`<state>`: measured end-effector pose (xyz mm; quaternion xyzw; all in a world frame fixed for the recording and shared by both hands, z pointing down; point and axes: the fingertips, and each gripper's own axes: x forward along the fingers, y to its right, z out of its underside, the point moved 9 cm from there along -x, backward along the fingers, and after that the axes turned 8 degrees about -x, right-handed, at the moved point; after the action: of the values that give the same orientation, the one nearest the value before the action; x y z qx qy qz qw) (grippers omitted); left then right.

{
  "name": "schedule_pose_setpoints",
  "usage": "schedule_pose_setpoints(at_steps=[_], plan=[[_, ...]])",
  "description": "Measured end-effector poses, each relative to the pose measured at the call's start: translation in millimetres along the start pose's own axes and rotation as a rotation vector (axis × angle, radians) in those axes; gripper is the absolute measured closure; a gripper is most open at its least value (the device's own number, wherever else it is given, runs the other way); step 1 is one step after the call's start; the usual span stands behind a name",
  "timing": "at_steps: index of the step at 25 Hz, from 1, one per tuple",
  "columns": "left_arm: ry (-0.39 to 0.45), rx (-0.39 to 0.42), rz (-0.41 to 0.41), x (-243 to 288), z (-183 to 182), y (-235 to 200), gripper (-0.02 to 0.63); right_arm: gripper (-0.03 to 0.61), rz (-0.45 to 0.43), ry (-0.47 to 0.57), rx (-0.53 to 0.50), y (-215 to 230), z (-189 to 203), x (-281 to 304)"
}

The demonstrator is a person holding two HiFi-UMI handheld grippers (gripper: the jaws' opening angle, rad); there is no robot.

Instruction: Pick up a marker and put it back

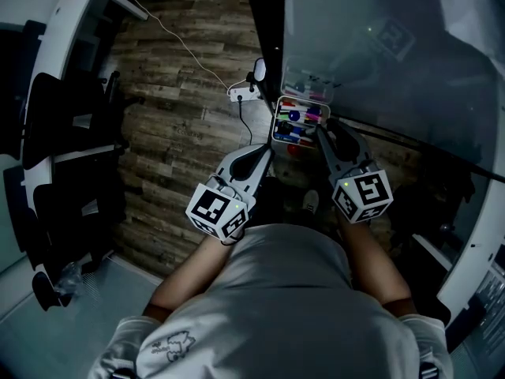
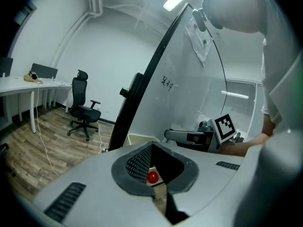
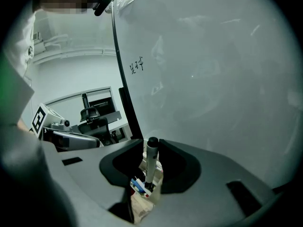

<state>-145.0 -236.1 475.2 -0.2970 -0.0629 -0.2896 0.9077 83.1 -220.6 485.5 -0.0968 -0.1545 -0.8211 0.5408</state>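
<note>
A white tray (image 1: 278,125) of several coloured markers (image 1: 300,117) hangs at the foot of a glass board (image 1: 379,46). My right gripper (image 1: 322,131) reaches over the tray's near right side. In the right gripper view its jaws (image 3: 151,148) are shut on a grey marker (image 3: 151,167) with a black cap, held upright with its lower end among the tray's markers (image 3: 138,186). My left gripper (image 1: 264,150) hangs just left of the tray, shut with nothing in it (image 2: 152,146). A small red round thing (image 2: 152,177) shows through the gap behind its tips.
The board's black frame (image 2: 142,93) runs up on the left. A white cable (image 1: 189,54) and power strip (image 1: 243,93) lie on the wooden floor. Black office chairs (image 1: 71,125) and a white desk (image 2: 28,84) stand further left; one chair (image 2: 84,105) is beyond the left gripper.
</note>
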Motion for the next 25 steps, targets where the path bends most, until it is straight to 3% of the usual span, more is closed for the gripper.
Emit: schedule_pose_setpoints(at_steps=[12, 25], plan=[[0.06, 0.01, -0.018, -17.0, 4.1, 28.6, 0.609, 0.482, -0.006, 0.053, -0.059, -2.9, -17.3, -30.7], [0.218, 0.113, -0.055, -63.1, 11.0, 122.4, 0.609, 0.482, -0.084, 0.153, -0.152, -33.9, -27.6, -122.4]])
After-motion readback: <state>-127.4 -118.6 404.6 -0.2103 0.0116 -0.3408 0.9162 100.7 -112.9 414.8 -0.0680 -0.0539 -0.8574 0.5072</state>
